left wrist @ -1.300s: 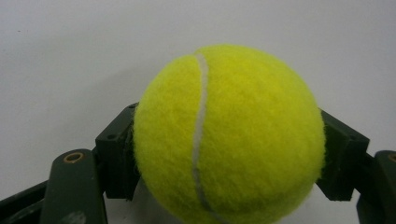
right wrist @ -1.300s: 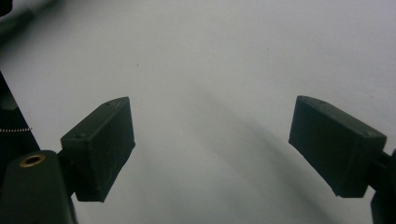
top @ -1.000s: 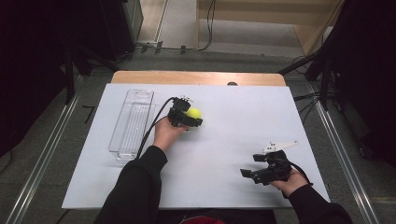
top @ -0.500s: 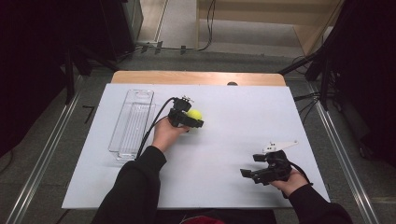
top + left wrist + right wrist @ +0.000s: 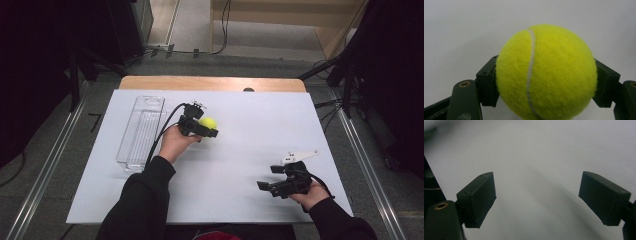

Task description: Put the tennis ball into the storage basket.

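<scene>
A yellow tennis ball (image 5: 208, 122) is clamped between the pads of my left gripper (image 5: 206, 128), near the middle of the white table top (image 5: 250, 120). Close up in the left gripper view, the tennis ball (image 5: 546, 72) sits squarely between both black pads (image 5: 487, 83), just above the white surface. My right gripper (image 5: 266, 180) rests low at the front right of the table, pointing left. Seen along its own jaws, the right gripper (image 5: 537, 197) stands wide open, with only bare white surface between its pads (image 5: 477, 196).
A clear plastic tray (image 5: 141, 131) lies lengthwise at the left of the table top, with the left gripper's black cable (image 5: 165, 127) running over its right edge. A wooden strip (image 5: 210, 83) borders the far edge. Dark floor and metal rails flank both sides.
My left gripper has risen slightly with the tennis ball held in it. The right gripper has stayed in place.
</scene>
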Demonstrator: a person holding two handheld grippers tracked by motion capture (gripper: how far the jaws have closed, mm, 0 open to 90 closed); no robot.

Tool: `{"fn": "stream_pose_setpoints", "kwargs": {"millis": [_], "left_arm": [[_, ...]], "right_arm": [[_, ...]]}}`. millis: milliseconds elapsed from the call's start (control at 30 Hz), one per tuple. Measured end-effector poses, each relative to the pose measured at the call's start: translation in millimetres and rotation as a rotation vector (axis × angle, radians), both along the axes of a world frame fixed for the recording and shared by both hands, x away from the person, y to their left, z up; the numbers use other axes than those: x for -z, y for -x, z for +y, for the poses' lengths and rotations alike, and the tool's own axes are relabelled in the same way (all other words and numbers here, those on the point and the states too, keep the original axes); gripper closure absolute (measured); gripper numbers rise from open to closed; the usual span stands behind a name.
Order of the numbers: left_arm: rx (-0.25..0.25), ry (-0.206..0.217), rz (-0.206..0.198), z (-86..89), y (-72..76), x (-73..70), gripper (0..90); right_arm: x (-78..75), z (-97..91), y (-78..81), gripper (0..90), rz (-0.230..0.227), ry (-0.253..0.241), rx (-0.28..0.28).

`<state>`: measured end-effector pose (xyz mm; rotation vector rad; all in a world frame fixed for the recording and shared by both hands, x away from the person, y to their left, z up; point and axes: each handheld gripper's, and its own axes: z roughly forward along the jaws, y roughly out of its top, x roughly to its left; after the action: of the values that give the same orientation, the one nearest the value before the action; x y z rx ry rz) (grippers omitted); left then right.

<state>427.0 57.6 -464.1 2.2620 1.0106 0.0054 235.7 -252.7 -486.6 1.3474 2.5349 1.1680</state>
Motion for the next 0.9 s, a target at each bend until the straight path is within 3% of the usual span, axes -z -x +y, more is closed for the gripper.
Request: {"fn": "stream_pose_setpoints", "kwargs": {"millis": [667,900], "left_arm": [[0.008,0.028,-0.001,9.4,4.2,-22.4,26.2],[0.02,0.038,0.027,15.2,4.7,-33.3,26.2]], "right_arm": [[-0.3,0.2,-0.5,12.2,0.0,-0.003,0.002],[-0.3,0.2,-0.5,12.3,0.001,-0.004,0.002]]}}
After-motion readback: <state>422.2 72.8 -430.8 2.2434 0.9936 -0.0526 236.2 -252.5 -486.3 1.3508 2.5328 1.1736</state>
